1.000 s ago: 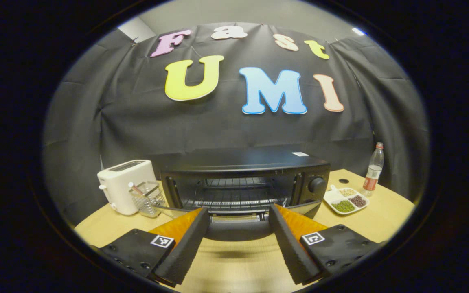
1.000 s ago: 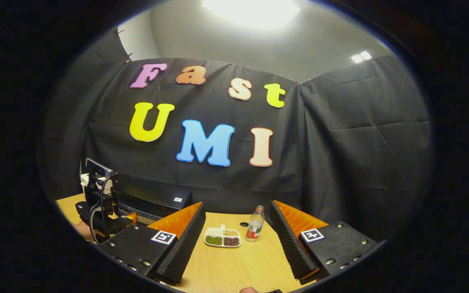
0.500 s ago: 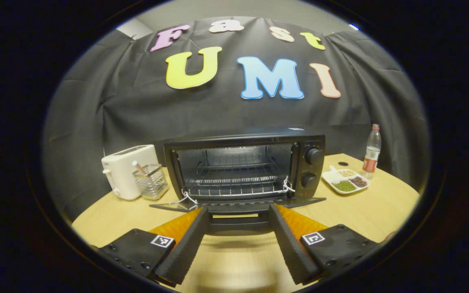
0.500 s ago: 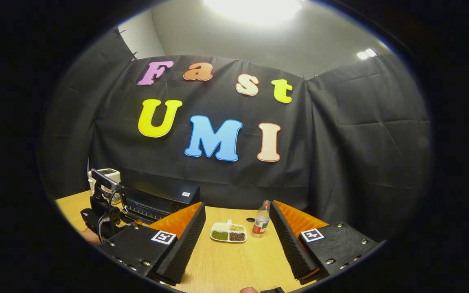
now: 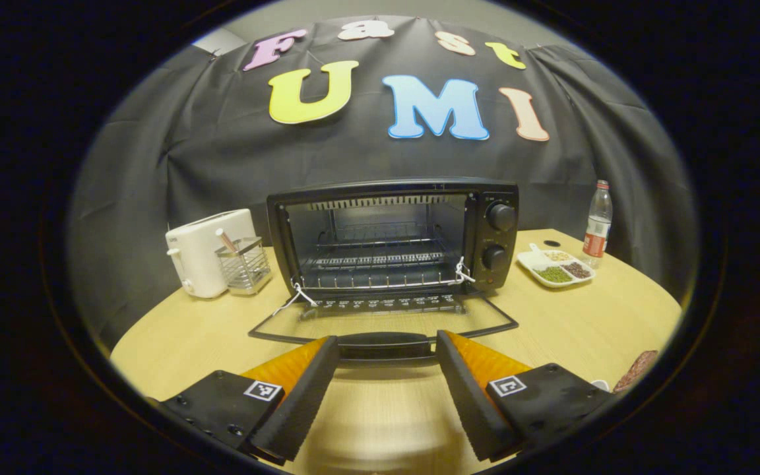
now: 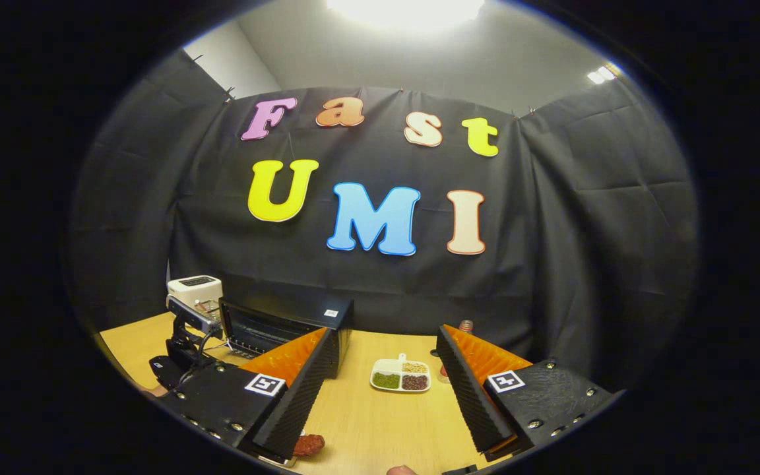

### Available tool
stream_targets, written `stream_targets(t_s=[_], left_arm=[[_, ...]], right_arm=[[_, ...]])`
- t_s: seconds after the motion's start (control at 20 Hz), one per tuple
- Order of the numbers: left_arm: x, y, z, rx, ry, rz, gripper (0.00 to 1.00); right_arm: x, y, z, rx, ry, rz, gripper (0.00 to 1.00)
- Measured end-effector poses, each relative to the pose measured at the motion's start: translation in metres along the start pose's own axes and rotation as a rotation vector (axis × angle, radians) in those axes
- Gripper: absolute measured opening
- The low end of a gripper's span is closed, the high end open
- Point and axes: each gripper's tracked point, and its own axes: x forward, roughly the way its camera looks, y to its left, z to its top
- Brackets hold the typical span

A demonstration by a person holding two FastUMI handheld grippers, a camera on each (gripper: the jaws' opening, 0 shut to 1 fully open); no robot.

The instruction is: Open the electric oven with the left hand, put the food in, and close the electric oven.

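Observation:
The black electric oven (image 5: 393,234) stands open at the middle of the table, its wire rack bare. Its glass door (image 5: 383,316) lies folded down flat toward me. The door handle (image 5: 386,343) runs across between the tips of my left gripper (image 5: 386,340), which is open; the fingers do not squeeze it. A reddish-brown piece of food (image 5: 637,369) lies on the table at the far right; in the right gripper view the food (image 6: 309,443) sits just beside my left finger. My right gripper (image 6: 383,333) is open and holds nothing. Farther left is the left gripper (image 6: 185,336) in front of the oven (image 6: 287,330).
A white toaster (image 5: 202,260) and a wire holder (image 5: 243,265) stand left of the oven. A divided white dish of beans (image 5: 555,267) and a plastic bottle (image 5: 596,224) stand to its right. The wooden table (image 5: 175,343) has a curved front edge.
The oven door has swung from half open down to flat as my left gripper dropped and pulled back. The right gripper view has shifted, and the food now shows by its left finger.

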Motion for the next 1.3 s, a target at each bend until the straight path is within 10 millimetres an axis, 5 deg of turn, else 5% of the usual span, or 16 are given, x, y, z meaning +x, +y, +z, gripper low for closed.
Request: stream_targets(t_s=[0.25,0.8,1.05,1.3], left_arm=[[-0.033,0.007,0.027,-0.010,-0.042,0.021,1.00],[-0.163,0.050,0.178,-0.027,-0.353,0.101,1.00],[-0.214,0.068,0.202,-0.044,-0.410,0.149,1.00],[-0.237,0.085,0.203,-0.017,-0.407,0.195,0.98]], right_arm=[[0.010,0.015,-0.024,0.074,0.068,0.079,0.96],[0.017,0.056,-0.109,0.229,0.320,0.271,0.97],[0.013,0.069,-0.157,0.296,0.500,0.350,0.98],[0.003,0.085,-0.211,0.413,0.696,0.394,0.98]])
